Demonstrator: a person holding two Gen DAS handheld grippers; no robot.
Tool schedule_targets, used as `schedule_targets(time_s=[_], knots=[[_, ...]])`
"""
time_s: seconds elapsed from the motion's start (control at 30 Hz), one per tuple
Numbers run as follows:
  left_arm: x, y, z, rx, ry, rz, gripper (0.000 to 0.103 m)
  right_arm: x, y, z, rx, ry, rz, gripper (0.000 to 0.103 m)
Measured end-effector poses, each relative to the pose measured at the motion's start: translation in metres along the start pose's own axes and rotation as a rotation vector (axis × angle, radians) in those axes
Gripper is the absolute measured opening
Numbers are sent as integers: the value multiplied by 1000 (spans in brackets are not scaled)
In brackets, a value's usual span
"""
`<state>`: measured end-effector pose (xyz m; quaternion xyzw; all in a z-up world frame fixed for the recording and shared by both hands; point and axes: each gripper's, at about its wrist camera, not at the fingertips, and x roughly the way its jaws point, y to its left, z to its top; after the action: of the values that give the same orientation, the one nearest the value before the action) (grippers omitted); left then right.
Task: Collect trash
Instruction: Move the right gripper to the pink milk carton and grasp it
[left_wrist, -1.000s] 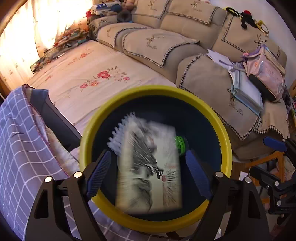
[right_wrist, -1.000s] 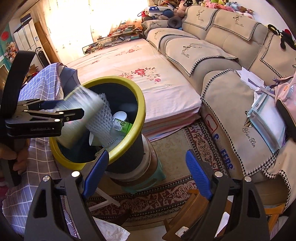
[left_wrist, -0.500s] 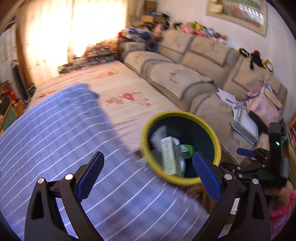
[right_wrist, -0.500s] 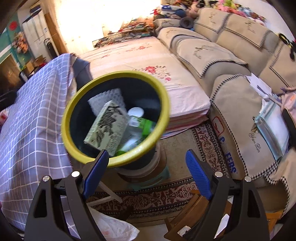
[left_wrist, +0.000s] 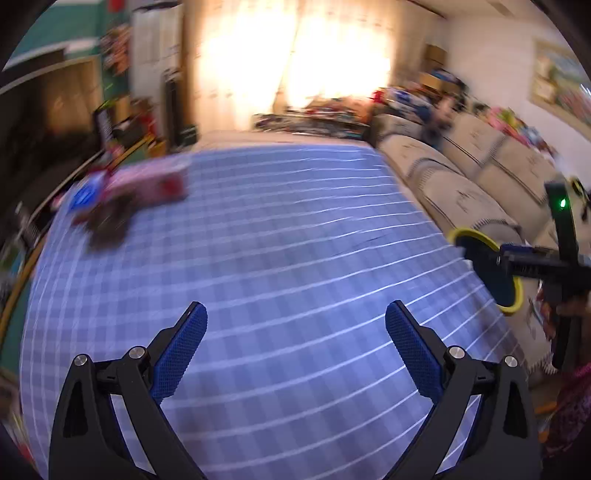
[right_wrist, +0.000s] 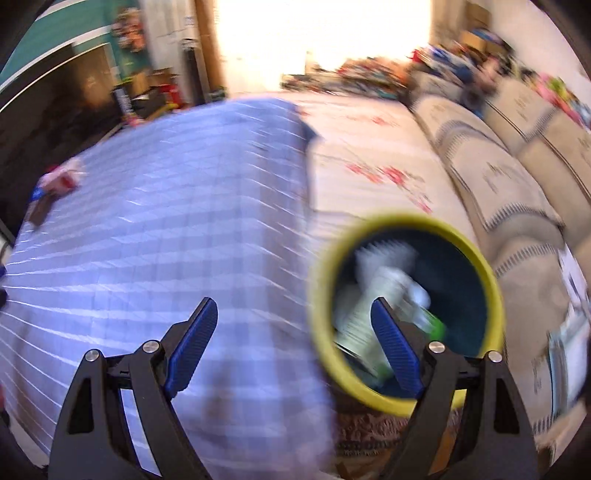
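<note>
Pink, blurred packaging (left_wrist: 147, 184) lies on the blue checked cloth (left_wrist: 277, 277), well beyond the left gripper (left_wrist: 295, 347) and off past its left finger; in the right wrist view the same pink patch (right_wrist: 61, 177) sits far out beyond the left finger of the right gripper (right_wrist: 295, 345). It reads as a longish box or wrapper, its long axis running roughly across the left view and rising a little toward the right, with darker and blue scraps (left_wrist: 99, 214) bunched at its left end. Blur hides which end is the opening, if it has one.

Nothing is between either pair of fingers: the left ones stand wide apart and empty over bare cloth, the right ones likewise apart and empty. The yellow-rimmed bin (right_wrist: 406, 306) sits just beyond the right gripper's right finger (right_wrist: 395, 343), already holding cartons and a green bottle.

Likely risks: both views are smeared, so a reach at this pace could overshoot the pink item or shove it along the cloth toward the far edge. Closing across its long axis is the safer bet; pinching it end to end may crumple it or let it slip. Loose scraps beside it could be snagged or left behind.
</note>
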<state>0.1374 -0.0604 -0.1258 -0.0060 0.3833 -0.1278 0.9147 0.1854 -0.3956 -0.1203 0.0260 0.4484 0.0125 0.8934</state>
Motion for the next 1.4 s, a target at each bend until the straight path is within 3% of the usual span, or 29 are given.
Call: schedule_targets(time_s=[0.27,0.57,0.93,1.1,1.2,1.4], knots=[[-21,87,-37,-94,6,115,96,23,142,51,-195,-13,141,81],[-25,120,-39,-136,0,145,96,70,250,94,-315,13,246,81],[-6,142,-29,-165,32,161,96,125,335,153,-639,-80,256,81],[1,150,-23,-173,41,163,96,148,353,168,-724,-69,272,81],[4,154,-20,-180,40,159,96,156,360,173,-759,-66,303,87],[11,158,-19,-187,53,156,96,171,375,178,-833,-23,381,87]])
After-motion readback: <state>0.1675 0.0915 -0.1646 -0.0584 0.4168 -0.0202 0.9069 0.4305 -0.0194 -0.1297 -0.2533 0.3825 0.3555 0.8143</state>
